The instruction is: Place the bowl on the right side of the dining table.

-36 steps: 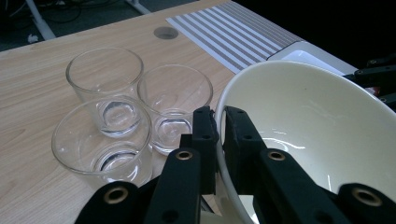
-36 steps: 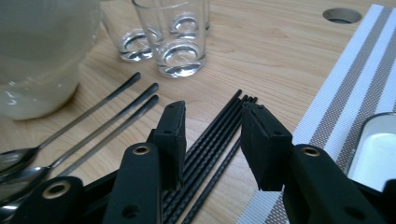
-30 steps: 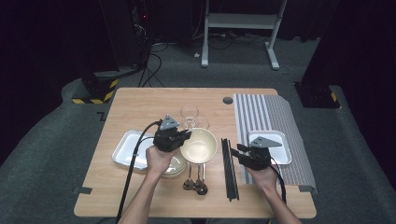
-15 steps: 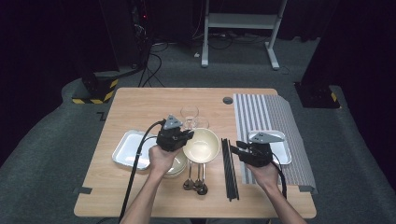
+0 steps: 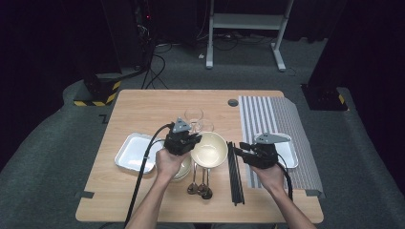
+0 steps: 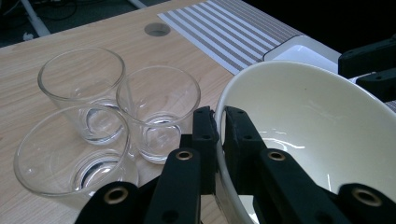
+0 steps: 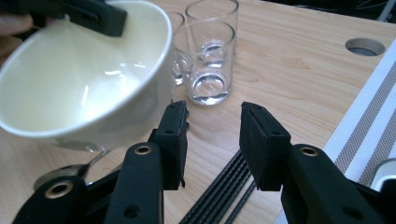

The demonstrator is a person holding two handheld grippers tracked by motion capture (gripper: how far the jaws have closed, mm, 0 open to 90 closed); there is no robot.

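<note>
**Left gripper pinches the bowl's rim; right gripper spread and empty**

The left gripper (image 5: 187,141) has its jaws pressed onto the rim of the cream bowl (image 5: 209,149), one jaw inside the rim and one outside, as the left gripper view shows (image 6: 219,135). The bowl (image 6: 308,135) is off the table and tilted, its opening turned up and a little toward the person. It hangs in the middle of the table, over the handles of the spoons (image 5: 199,183), whose heads lie nearer the person. Just below the left hand a second bowl (image 5: 182,168) sits on the wood.

Just beyond the held bowl stand three clear glasses (image 6: 107,116), close together and upright, all empty. To the left of the left hand lies a white tray (image 5: 133,151).

The right gripper (image 5: 242,150) has its jaws spread with nothing between them; in the right gripper view (image 7: 212,135) they frame bare wood. It hovers just right of the bowl (image 7: 84,70), above the far ends of the black chopsticks (image 5: 235,171), which lie side by side running near to far. Right of them is a striped mat (image 5: 267,114), with another white tray (image 5: 289,152) on it beside the right hand.
</note>
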